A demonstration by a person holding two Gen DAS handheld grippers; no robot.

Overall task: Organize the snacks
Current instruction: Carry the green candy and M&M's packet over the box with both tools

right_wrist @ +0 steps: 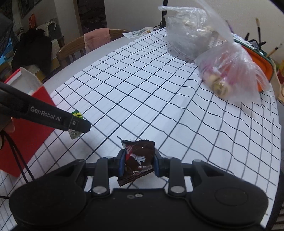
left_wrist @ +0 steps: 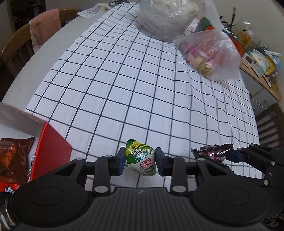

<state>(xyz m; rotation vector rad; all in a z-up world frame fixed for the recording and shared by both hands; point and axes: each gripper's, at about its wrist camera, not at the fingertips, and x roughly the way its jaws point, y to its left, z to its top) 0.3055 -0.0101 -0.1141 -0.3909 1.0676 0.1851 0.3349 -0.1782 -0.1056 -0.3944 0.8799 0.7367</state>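
My left gripper (left_wrist: 139, 158) is shut on a small green and white snack packet (left_wrist: 141, 159), held above the checked tablecloth (left_wrist: 124, 80). In the right wrist view that gripper (right_wrist: 76, 125) shows from the side, with the green packet (right_wrist: 75, 114) poking out beside the red box (right_wrist: 26, 128). My right gripper (right_wrist: 138, 160) is shut on a dark brown chocolate packet (right_wrist: 137, 160), lifted off the cloth. From the left wrist view the right gripper (left_wrist: 227, 154) sits at the lower right, the brown packet (left_wrist: 212, 152) in its fingers.
An open red box (left_wrist: 51, 145) at the left holds a brown snack bag (left_wrist: 12, 160). A clear bag of sweets (left_wrist: 211, 56) and a bigger clear bag (left_wrist: 165, 16) lie far right. Wooden chairs (left_wrist: 16, 42) ring the table; a cluttered shelf (left_wrist: 257, 58) stands right.
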